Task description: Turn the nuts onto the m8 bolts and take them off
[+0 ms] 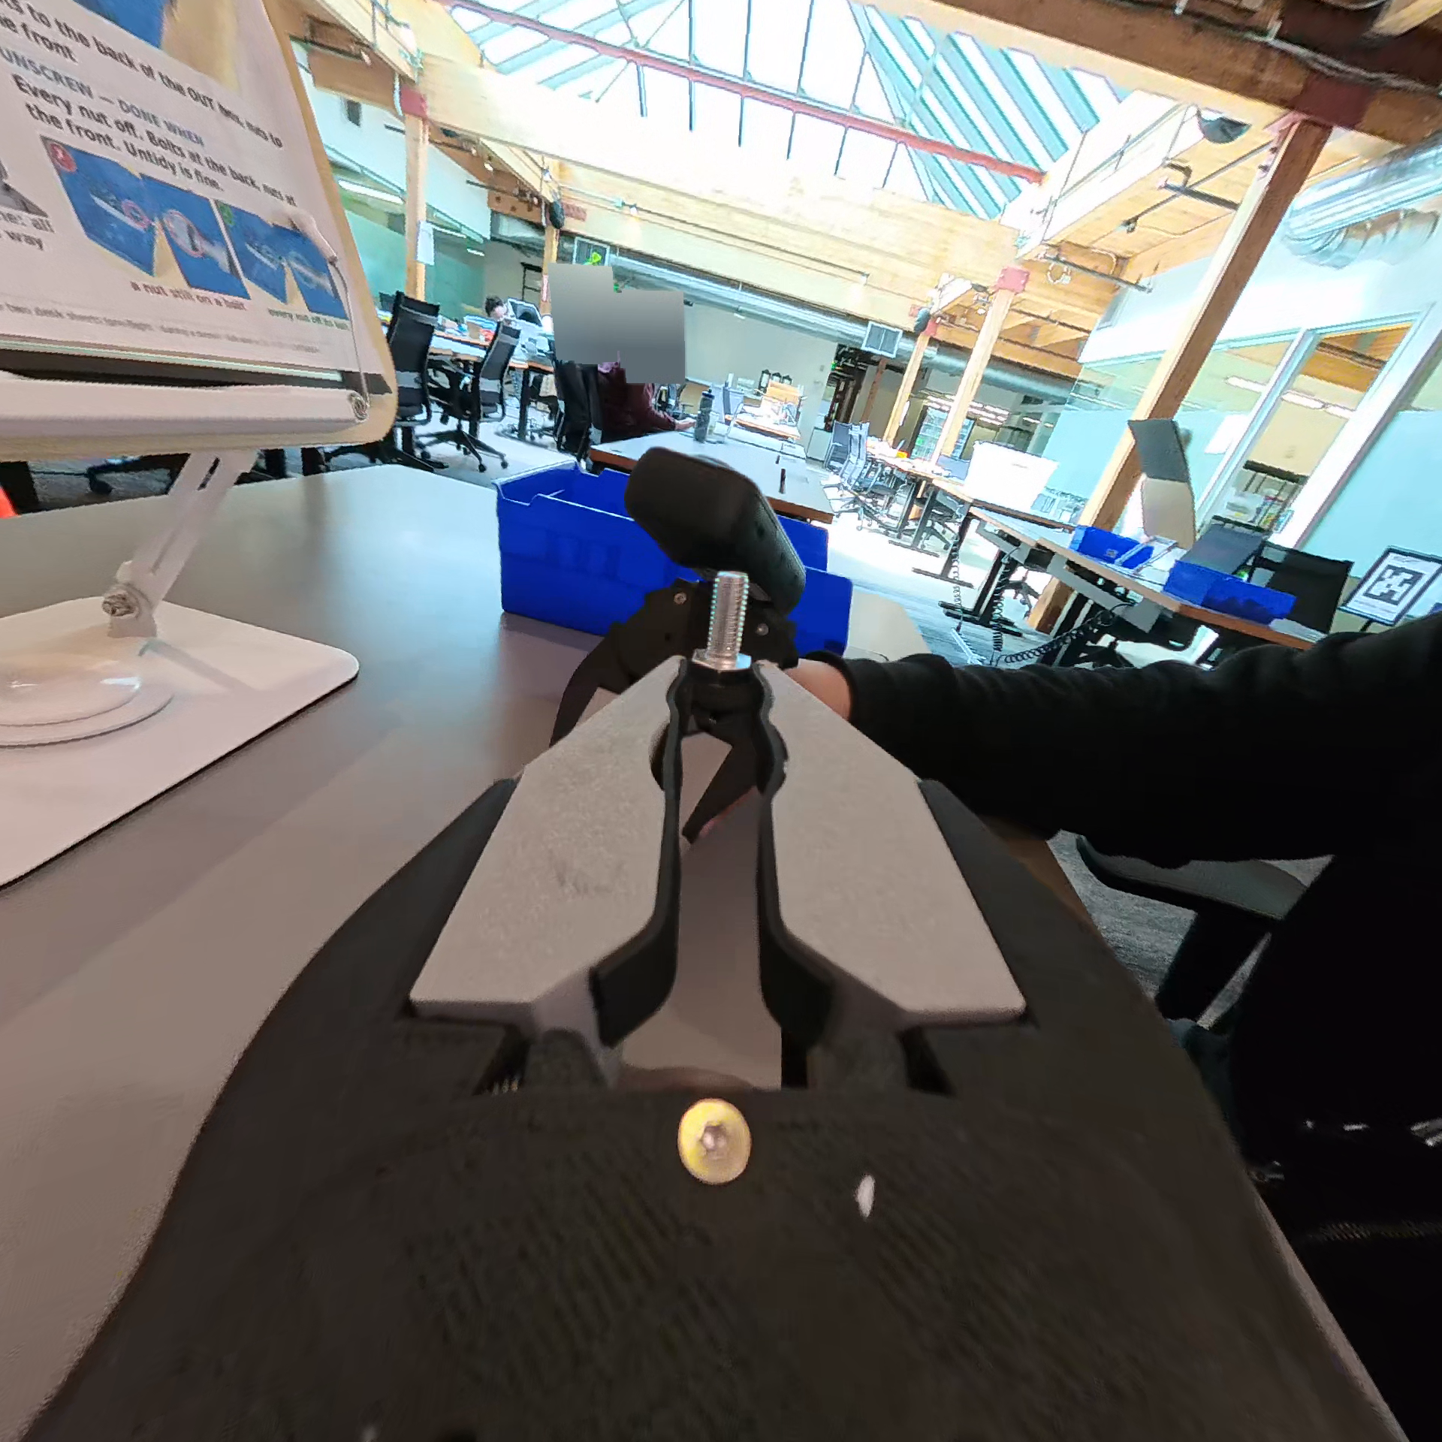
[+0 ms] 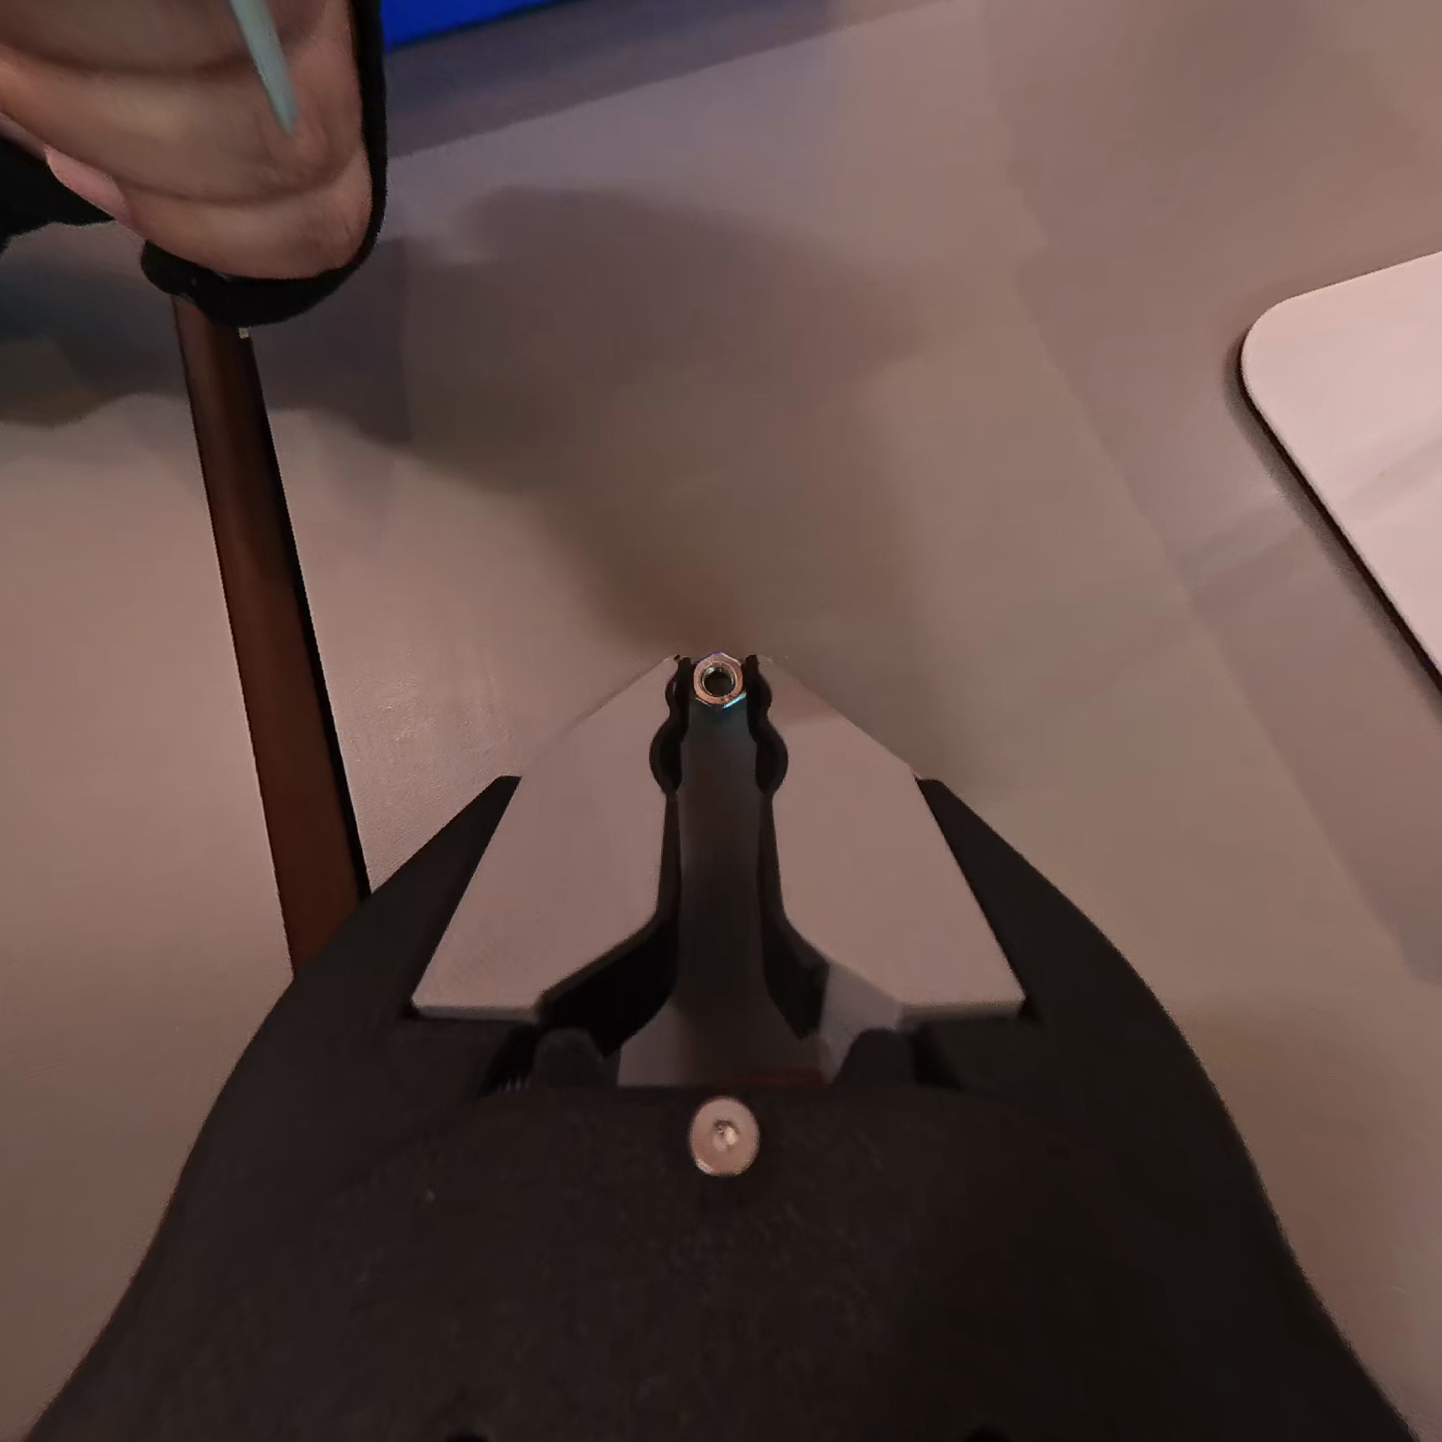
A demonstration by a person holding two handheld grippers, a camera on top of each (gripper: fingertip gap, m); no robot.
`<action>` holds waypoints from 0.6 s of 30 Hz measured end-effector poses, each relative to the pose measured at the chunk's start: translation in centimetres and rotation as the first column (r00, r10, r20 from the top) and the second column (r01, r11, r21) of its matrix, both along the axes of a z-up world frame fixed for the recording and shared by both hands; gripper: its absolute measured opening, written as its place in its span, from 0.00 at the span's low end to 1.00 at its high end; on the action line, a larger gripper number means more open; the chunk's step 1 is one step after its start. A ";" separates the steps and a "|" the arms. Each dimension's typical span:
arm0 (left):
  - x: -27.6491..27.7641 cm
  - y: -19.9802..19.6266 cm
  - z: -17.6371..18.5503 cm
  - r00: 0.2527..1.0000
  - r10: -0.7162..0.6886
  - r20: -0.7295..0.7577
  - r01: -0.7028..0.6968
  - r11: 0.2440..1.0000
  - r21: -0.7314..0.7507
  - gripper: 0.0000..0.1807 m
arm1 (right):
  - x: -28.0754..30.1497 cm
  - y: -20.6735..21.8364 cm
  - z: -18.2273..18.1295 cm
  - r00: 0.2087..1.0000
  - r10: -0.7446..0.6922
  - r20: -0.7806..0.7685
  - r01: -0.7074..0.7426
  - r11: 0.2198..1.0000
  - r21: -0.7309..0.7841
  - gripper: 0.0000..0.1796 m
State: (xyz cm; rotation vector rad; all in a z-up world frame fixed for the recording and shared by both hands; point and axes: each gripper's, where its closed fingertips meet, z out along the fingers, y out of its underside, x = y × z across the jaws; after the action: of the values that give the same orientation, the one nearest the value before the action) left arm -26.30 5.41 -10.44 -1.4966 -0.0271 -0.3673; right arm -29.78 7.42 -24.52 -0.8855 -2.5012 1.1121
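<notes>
In the left wrist view my left gripper (image 1: 722, 667) is shut on the head of a silver M8 bolt (image 1: 727, 616). The bolt stands upright with its bare thread pointing up. Just behind the bolt is the black body of my right gripper (image 1: 714, 515), held by a hand in a black sleeve (image 1: 1092, 741). In the right wrist view my right gripper (image 2: 719, 687) is shut on a silver nut (image 2: 719, 684) at its fingertips. The nut's hole faces the camera, and the gripper points down at the grey table (image 2: 858, 390).
A blue bin (image 1: 577, 546) stands on the table behind the grippers. A white stand with an instruction sheet (image 1: 156, 234) sits at the left on its white base (image 1: 195, 687), which also shows in the right wrist view (image 2: 1365, 437). A hand (image 2: 195, 140) grips a brown rod (image 2: 257, 585) at the left. Spacing between my two grippers at the tips: around 15 cm.
</notes>
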 end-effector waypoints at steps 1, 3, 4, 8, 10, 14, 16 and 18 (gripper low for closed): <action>0.1 0.0 -0.2 1.000 -0.014 0.003 0.014 1.000 -0.005 0.06 | 0.1 0.0 0.0 1.000 0.006 0.010 -0.006 1.000 -0.010 0.06; 0.1 0.0 -0.7 1.000 -0.026 0.010 0.026 0.999 -0.023 0.06 | 0.2 0.2 0.5 1.000 0.005 0.021 -0.004 0.999 -0.052 0.06; 0.3 0.0 -1.0 0.999 -0.040 0.013 0.041 0.999 -0.032 0.06 | 0.3 0.4 0.9 1.000 0.004 0.025 -0.002 0.996 -0.089 0.06; 0.2 0.3 -2.3 0.998 -0.052 0.031 0.054 0.995 -0.084 0.06 | 0.9 1.5 4.7 1.000 0.011 0.024 -0.004 0.959 -0.285 0.06; 0.0 0.6 -2.9 0.997 -0.047 0.064 0.054 0.993 -0.109 0.06 | 1.2 1.9 7.7 0.999 0.031 -0.012 -0.033 0.929 -0.369 0.06; 0.2 0.9 -3.3 0.984 -0.075 0.164 0.095 0.988 -0.118 0.07 | 1.9 0.9 13.1 0.990 0.134 -0.054 -0.144 0.879 -0.454 0.06; 0.2 0.8 -2.9 0.979 -0.084 0.187 0.104 0.990 -0.100 0.07 | 1.7 0.2 14.6 0.980 0.191 -0.047 -0.193 0.879 -0.435 0.06; 0.1 0.7 -2.7 0.978 -0.082 0.191 0.101 0.991 -0.090 0.06 | 1.6 -0.6 15.7 0.967 0.251 -0.028 -0.238 0.868 -0.436 0.06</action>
State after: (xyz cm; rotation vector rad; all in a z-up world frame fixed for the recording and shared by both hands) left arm -26.20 6.15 -13.17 -1.5607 -0.1279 -0.5880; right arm -28.19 6.81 -8.84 -0.6946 -2.4774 1.8099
